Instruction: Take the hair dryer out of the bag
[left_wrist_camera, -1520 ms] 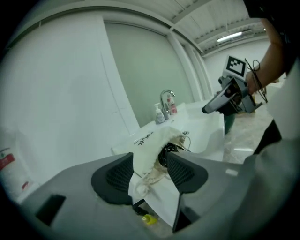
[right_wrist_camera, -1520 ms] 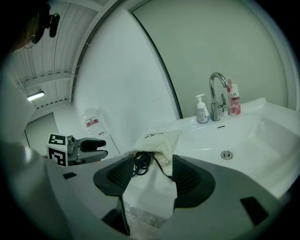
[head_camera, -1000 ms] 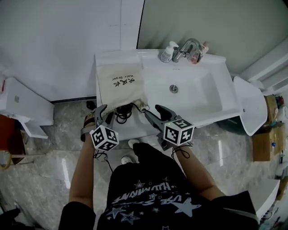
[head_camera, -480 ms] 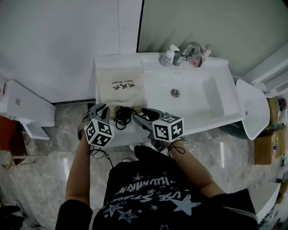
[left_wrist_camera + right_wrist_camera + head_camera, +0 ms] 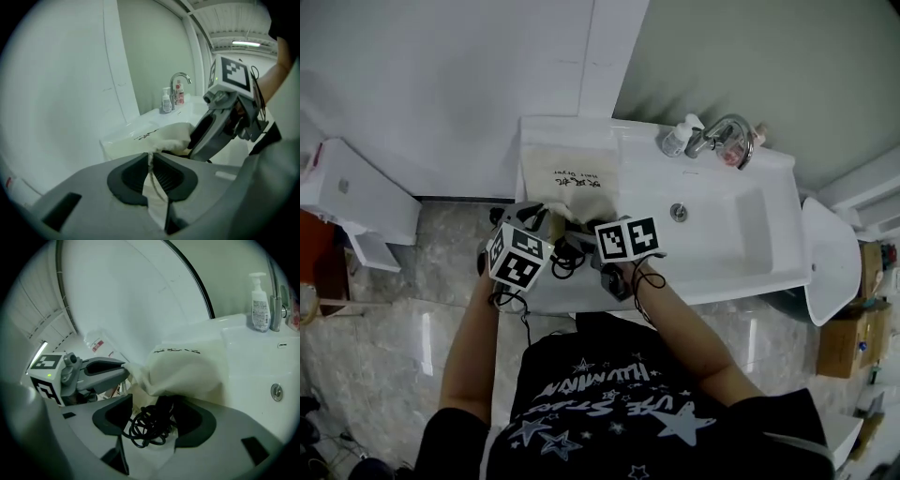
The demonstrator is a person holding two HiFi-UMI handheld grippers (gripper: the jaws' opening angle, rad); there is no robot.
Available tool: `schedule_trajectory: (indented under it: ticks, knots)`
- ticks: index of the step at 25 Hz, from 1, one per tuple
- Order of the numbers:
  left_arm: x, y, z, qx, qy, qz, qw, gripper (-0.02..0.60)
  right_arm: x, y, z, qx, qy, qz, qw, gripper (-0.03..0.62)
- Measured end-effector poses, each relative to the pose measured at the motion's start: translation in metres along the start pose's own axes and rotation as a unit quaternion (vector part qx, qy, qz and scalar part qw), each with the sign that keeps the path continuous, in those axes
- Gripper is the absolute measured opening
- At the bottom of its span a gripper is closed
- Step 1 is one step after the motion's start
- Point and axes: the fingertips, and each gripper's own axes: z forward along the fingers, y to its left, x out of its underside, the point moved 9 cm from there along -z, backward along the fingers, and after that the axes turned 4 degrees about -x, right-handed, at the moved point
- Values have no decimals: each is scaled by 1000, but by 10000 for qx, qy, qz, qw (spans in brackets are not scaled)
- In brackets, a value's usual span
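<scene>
A cream cloth bag (image 5: 567,176) with black print lies on the counter left of the sink. Its mouth faces me, and a coiled black cord (image 5: 569,255) spills out of it. The hair dryer's body is hidden inside. My left gripper (image 5: 151,161) has just closed and is shut on the cloth at the bag's (image 5: 165,136) mouth edge, lifting it. My right gripper (image 5: 157,416) is open; its jaws have just been opening, and the cord (image 5: 149,423) lies loose between them. In the head view the left gripper (image 5: 544,219) and right gripper (image 5: 586,251) meet at the bag's mouth.
To the right are the white sink basin (image 5: 727,230), a chrome faucet (image 5: 722,133) and a soap bottle (image 5: 679,139) at the back. The counter's front edge (image 5: 581,300) drops to a marble floor. A white fixture (image 5: 347,202) stands at the left.
Both grippers moved in to the bag's mouth. The left jaws closed on the bag's edge and raised it. The right gripper dropped leftward over the cord.
</scene>
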Motion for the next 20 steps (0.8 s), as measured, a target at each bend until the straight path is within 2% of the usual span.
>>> schedule_trajectory:
  ticks: [3, 8, 15, 20]
  knots:
    - [-3, 2, 4, 106, -30, -249, 9996, 49, -9, -7, 16, 147, 219, 59, 9996, 294]
    - [2, 6, 4, 102, -79, -620, 9980, 49, -19, -12, 42, 428, 617, -190, 9970, 302]
    - [14, 7, 4, 58, 35, -785, 9969, 49, -31, -19, 59, 863, 810, -85, 9929, 278]
    - [21, 6, 6, 64, 114, -891, 9959, 49, -23, -21, 77, 1447, 1116, -295, 9827, 318]
